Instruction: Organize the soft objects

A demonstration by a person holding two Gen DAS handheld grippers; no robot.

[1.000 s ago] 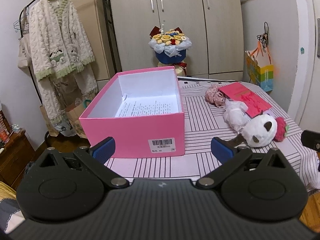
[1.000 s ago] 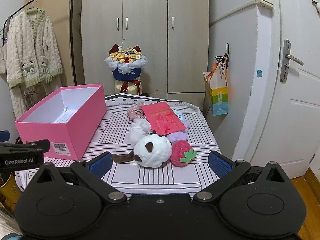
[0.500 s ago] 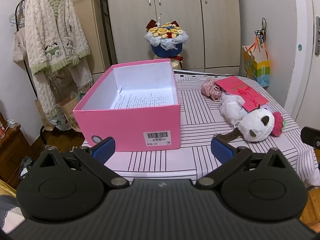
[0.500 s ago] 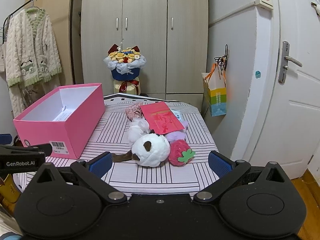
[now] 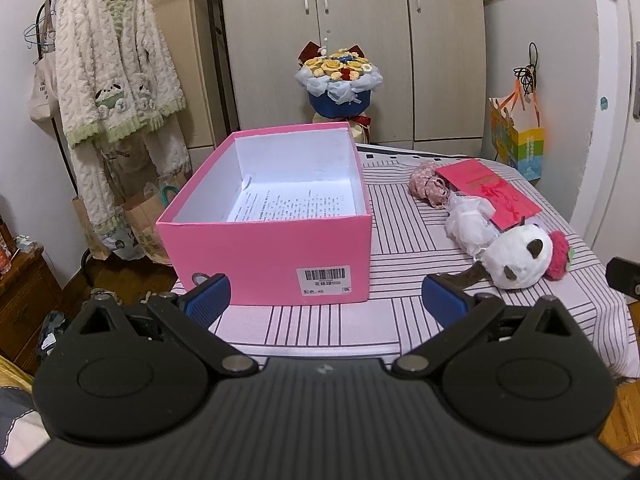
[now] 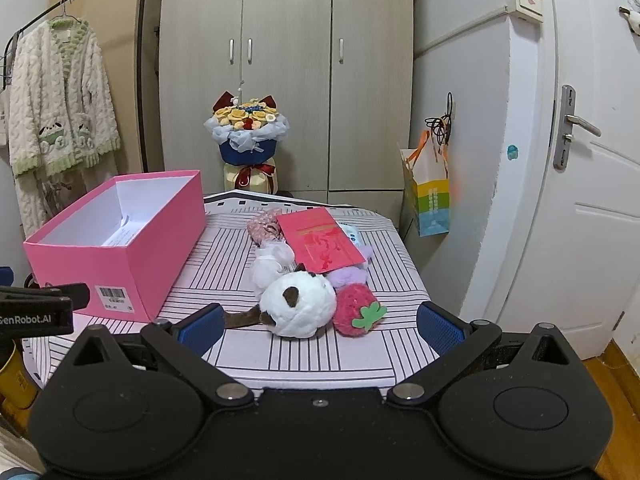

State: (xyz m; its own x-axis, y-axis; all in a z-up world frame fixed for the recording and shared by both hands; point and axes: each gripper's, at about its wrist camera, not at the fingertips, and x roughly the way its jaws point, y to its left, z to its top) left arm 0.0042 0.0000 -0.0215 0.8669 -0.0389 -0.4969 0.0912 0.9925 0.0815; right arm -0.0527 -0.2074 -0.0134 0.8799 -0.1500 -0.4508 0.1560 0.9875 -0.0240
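The right gripper [image 6: 318,326] hangs with its blue pads spread wide and nothing between them, at the near edge of the striped table [image 6: 224,248]; the left gripper [image 5: 326,300] is likewise wide open and empty, fronting the pink box [image 5: 272,256] at its 12 o'clock; in the right wrist view the panda plush [image 6: 298,306] lies just beyond the pads at 12 o'clock, touching the strawberry plush [image 6: 354,314] at its 3 o'clock, with a white fluffy piece [image 6: 270,262] at 11 o'clock, a pink frilly piece [image 6: 264,226] further back, a lilac plush [image 6: 348,276] partly hidden under a red envelope [image 6: 322,240]; the box stands open at 9 o'clock of the heap, well apart from it, holding only a printed sheet [image 5: 292,204]; nothing soft is in it yet, so I judge this the approach to the first pick; the next move calls for the right gripper to go forward and down, straddle the panda and squeeze, then carry it left over the box wall.
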